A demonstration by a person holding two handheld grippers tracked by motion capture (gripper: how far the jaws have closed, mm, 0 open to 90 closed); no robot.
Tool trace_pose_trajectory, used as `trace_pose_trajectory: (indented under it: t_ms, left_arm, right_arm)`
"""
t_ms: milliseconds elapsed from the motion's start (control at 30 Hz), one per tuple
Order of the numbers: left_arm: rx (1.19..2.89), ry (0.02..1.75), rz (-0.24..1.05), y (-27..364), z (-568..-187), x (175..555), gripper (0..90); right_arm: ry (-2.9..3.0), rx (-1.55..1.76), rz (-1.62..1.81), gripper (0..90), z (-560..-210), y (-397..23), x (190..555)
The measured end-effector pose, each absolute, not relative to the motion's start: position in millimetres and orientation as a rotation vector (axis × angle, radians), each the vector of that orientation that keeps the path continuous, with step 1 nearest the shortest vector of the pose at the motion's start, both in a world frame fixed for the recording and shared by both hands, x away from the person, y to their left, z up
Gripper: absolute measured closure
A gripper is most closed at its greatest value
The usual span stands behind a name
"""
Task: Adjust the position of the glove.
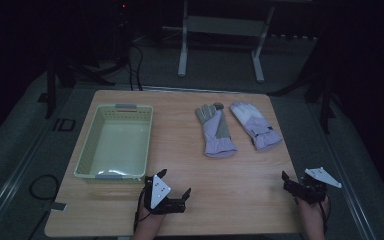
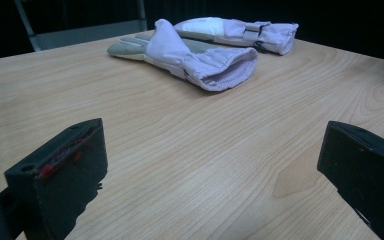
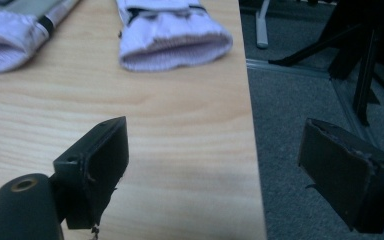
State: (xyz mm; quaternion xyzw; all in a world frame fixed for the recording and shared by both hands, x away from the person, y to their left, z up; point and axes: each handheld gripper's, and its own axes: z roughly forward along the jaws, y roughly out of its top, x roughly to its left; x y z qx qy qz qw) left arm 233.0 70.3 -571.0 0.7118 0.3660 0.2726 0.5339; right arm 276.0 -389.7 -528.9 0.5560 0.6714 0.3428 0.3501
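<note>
I look down on a wooden table (image 1: 180, 150) in a dim room. At about ten o'clock from its middle sits a pale basket (image 1: 96, 150) with nothing in it. At about one o'clock lie two lilac gloves side by side, fingers pointing away from me: the left glove (image 1: 215, 132) shows a grey palm, the right glove (image 1: 256, 126) a white back. My left gripper (image 1: 174, 184) hovers at six o'clock, jaws apart. My right gripper (image 1: 290, 184) hangs at four o'clock, at the table's right edge, also spread wide.
</note>
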Motion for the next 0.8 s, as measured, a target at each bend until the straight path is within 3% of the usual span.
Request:
trace_pose_trajectory:
  t_ms: [300, 367, 800]
  left_arm:
    - [1.696, 0.871, 0.649, 70, -571, 233, 0.0]
    - [1.695, 0.87, 0.649, 70, -571, 233, 0.0]
    - [1.696, 0.87, 0.643, 71, -571, 233, 0.0]
  right_arm:
    - [1.75, 1.461, 0.908, 11.6, -490, -390, 287]
    - [1.771, 1.455, 0.906, 15.6, -480, -388, 291]
    - [1.78, 1.369, 1.007, 12.0, -436, -360, 313]
